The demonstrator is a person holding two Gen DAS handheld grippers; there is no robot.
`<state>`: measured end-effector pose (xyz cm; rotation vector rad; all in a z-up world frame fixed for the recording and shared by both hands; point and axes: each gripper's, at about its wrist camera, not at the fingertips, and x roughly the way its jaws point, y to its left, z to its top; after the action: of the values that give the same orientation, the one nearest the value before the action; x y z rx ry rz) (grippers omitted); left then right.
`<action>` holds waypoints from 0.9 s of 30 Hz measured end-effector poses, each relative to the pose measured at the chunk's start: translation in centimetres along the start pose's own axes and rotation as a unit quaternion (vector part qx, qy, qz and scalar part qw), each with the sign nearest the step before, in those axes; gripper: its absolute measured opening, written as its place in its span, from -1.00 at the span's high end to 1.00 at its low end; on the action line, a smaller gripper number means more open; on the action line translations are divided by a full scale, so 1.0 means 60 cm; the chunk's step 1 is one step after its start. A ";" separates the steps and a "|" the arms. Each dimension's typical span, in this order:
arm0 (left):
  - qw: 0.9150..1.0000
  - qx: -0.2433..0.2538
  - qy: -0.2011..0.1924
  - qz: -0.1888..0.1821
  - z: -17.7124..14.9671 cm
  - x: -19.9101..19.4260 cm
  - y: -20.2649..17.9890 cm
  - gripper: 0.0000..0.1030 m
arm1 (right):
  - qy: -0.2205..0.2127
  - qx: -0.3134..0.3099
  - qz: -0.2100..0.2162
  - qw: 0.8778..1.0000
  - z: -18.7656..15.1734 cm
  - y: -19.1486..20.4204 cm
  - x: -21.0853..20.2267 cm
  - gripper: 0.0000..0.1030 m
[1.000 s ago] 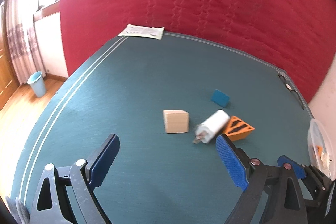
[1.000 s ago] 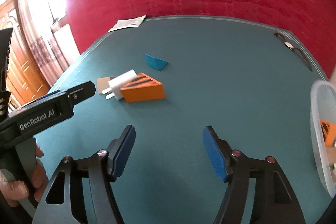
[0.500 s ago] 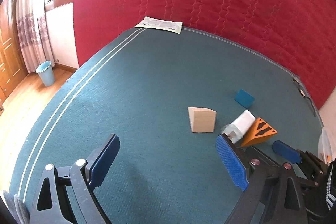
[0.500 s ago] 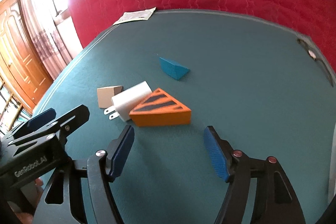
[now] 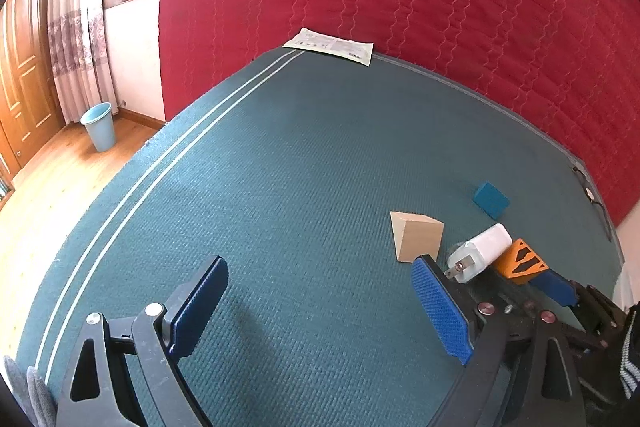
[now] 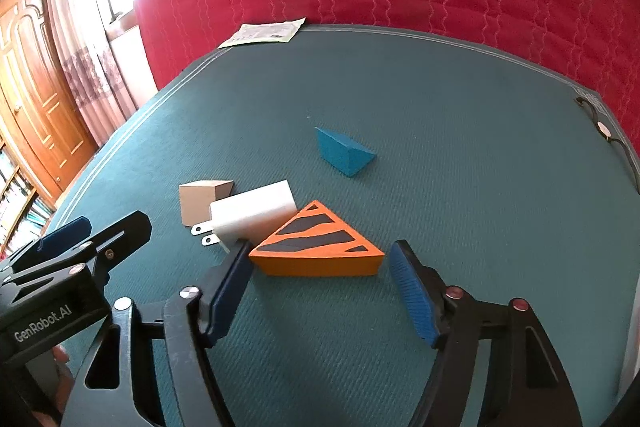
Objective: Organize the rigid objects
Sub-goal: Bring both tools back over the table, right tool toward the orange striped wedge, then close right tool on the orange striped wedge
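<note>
Four rigid objects lie on the teal mat (image 6: 460,115): one orange wedge (image 6: 316,247) with black stripes on its top face, one white plug adapter (image 6: 252,213) with two metal prongs, one plain wooden block (image 6: 200,201), and one blue wedge (image 6: 344,151). Right gripper (image 6: 320,291): jaws wide, straddling the orange wedge without touching it; the adapter lies just beyond its left finger, against the wedge. Left gripper (image 5: 320,311): jaws wide, holding nothing, with the wooden block just ahead of its right finger. "GenRobot.AI" is printed on the left gripper's body. One printed paper sheet (image 5: 330,47) lies at the mat's far edge.
</note>
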<state>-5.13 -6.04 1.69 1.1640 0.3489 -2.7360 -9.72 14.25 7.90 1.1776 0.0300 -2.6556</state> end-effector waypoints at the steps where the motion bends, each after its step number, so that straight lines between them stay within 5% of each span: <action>1: 1.000 0.002 0.002 -0.001 -0.001 0.001 -0.001 -0.85 | -0.001 0.003 0.001 1.000 0.001 -0.003 0.000 -0.20; 27: 0.996 0.072 0.031 -0.029 -0.015 0.011 -0.086 -0.85 | -0.022 0.067 -0.056 0.996 -0.084 -0.113 -0.084 -0.17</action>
<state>-6.10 -0.83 1.40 1.2965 0.1982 -2.8214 -4.30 22.44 7.68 1.1906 -0.0953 -2.8195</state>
